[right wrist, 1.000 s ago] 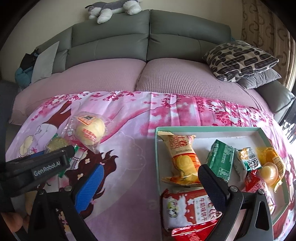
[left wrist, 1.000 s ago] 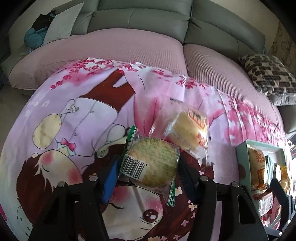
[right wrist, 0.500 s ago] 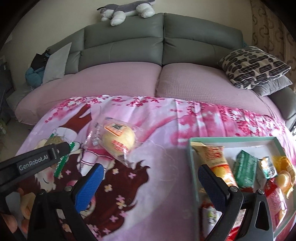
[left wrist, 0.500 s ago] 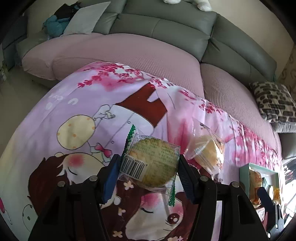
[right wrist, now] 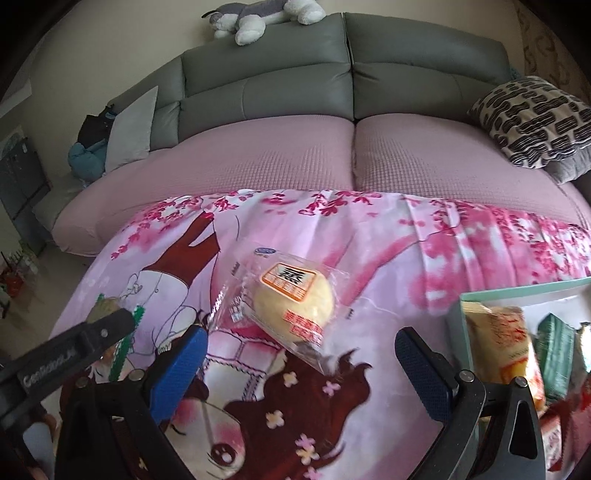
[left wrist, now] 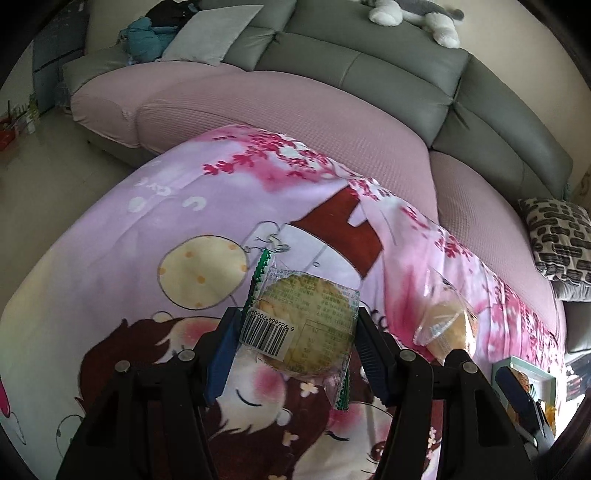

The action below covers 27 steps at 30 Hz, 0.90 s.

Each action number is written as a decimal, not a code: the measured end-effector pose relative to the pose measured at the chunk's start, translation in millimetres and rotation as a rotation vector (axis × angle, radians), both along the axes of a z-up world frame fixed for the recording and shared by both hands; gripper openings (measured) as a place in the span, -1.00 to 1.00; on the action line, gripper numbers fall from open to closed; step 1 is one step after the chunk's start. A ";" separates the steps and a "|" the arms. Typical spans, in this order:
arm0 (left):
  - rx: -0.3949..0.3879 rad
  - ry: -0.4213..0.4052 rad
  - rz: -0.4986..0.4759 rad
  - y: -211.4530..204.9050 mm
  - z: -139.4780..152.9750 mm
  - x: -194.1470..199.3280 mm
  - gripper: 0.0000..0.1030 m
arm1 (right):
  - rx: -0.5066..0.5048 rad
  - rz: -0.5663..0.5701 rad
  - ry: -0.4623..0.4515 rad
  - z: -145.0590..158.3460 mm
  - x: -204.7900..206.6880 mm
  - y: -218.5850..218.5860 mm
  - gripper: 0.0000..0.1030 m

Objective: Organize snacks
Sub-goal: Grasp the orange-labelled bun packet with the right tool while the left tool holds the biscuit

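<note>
A: Left gripper [left wrist: 295, 350]?
B: Clamped on a round biscuit packet [left wrist: 304, 326], barcode facing up, lifted above the cartoon-print pink sheet [left wrist: 147, 229].
A: Right gripper [right wrist: 301, 354]?
B: Spread wide, gripping nothing, poised over a wrapped yellow steamed cake [right wrist: 291, 299] lying flat on the sheet between the blue pads [right wrist: 177, 369].
A: Other snacks?
B: Packed in a mint-green tray [right wrist: 517, 290] at the right edge, just beside the cake. Beyond, a grey sofa [right wrist: 332, 74] topped with a plush husky [right wrist: 262, 16].
</note>
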<state>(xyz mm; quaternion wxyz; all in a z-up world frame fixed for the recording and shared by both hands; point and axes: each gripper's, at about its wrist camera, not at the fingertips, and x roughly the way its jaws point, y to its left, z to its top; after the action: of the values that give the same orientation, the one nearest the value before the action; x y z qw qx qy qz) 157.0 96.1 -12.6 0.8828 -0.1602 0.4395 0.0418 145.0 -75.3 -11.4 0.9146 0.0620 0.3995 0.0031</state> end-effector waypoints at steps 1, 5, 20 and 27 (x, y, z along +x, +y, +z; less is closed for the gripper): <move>-0.001 0.000 0.004 1.7 -0.7 0.3 0.21 | -0.001 0.002 0.001 -0.5 3.1 1.4 1.00; -0.008 0.009 0.014 5.0 -4.9 2.2 0.21 | -0.006 0.019 0.007 -1.9 16.2 7.5 0.99; -0.009 0.019 0.035 9.3 -9.4 4.2 0.21 | 0.010 0.025 0.060 -16.9 47.2 13.2 0.77; -0.001 0.016 0.020 4.3 -7.1 4.2 0.21 | 0.024 0.017 0.031 -9.1 41.1 6.2 0.29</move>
<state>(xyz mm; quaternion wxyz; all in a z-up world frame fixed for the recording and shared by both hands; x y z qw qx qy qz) 161.1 100.5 -19.7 0.8788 -0.1647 0.4449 0.0518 186.1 -69.1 -20.5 0.9074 0.0698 0.4142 0.0149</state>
